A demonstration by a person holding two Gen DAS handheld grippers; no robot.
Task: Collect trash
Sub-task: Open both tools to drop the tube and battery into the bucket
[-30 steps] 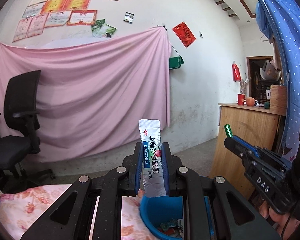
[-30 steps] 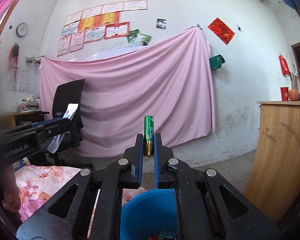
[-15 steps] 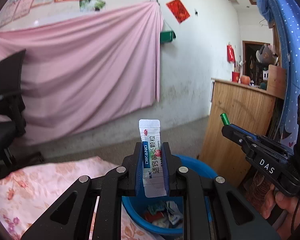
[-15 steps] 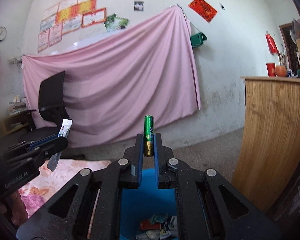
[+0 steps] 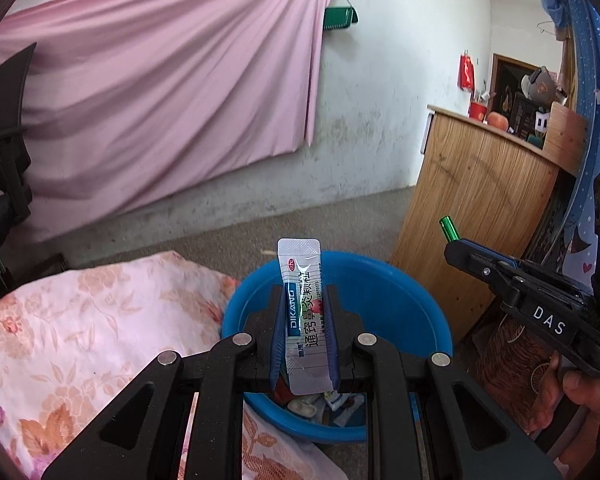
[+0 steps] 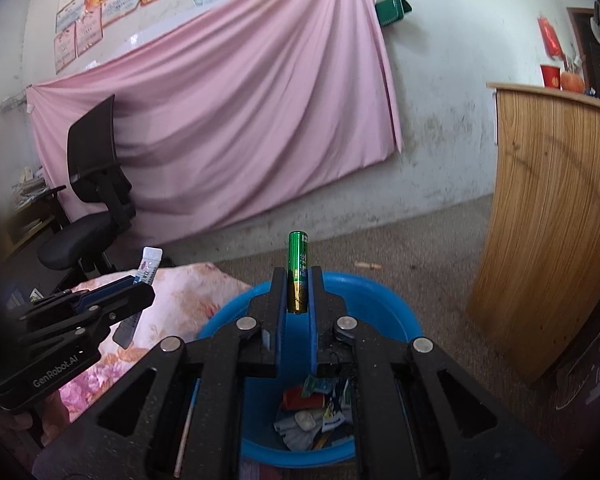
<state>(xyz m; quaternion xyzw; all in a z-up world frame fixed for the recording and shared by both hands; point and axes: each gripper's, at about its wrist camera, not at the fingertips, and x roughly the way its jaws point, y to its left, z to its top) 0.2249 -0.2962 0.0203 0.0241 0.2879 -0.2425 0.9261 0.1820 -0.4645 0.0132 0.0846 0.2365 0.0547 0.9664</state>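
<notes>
My left gripper (image 5: 303,304) is shut on a silver and blue sachet (image 5: 302,312), held upright above the blue basin (image 5: 400,300). My right gripper (image 6: 297,284) is shut on a green battery (image 6: 297,268), also upright above the same basin (image 6: 384,304). The basin holds several wrappers and scraps (image 6: 316,412). The right gripper with the battery (image 5: 449,229) shows at the right of the left wrist view. The left gripper with the sachet (image 6: 149,263) shows at the left of the right wrist view.
A floral pink cloth (image 5: 80,328) covers the surface left of the basin. A wooden counter (image 6: 548,216) stands to the right. A black office chair (image 6: 92,208) stands at the back left before a pink sheet (image 6: 220,128) on the wall.
Both grippers have tilted downward and moved over the basin, so more of it and its trash shows. Both still hold their items.
</notes>
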